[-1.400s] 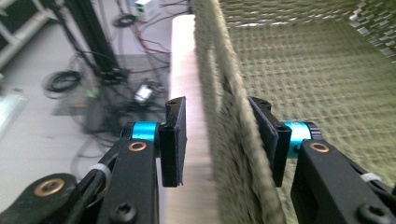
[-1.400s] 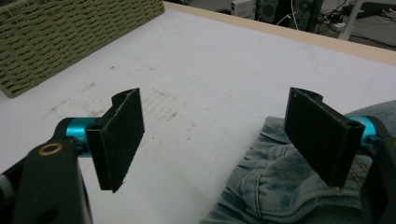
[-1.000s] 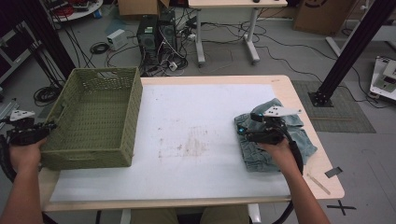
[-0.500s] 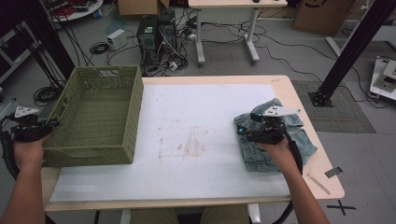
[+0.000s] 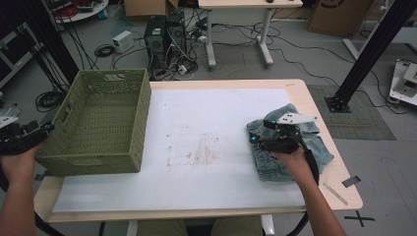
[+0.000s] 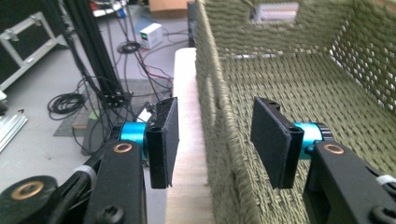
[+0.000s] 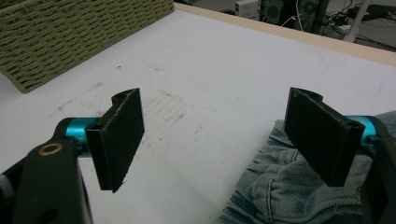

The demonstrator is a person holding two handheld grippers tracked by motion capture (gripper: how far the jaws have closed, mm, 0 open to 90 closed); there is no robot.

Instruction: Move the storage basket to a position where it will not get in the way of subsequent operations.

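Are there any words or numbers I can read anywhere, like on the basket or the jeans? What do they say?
No text can be read.
Green basket: no label or writing shows.
Folded jeans: no tag or brand shows.
Cardboard box at the back: a dark round mark, too blurred to read.
Floor by the table: a black tape cross, a mark and not a letter for sure.

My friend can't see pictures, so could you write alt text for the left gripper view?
The left claw stands open astride the near wall of a green woven basket, its pads clear of the weave; the jaws have just been opening. One jaw hangs outside over the table edge, the other inside the basket.
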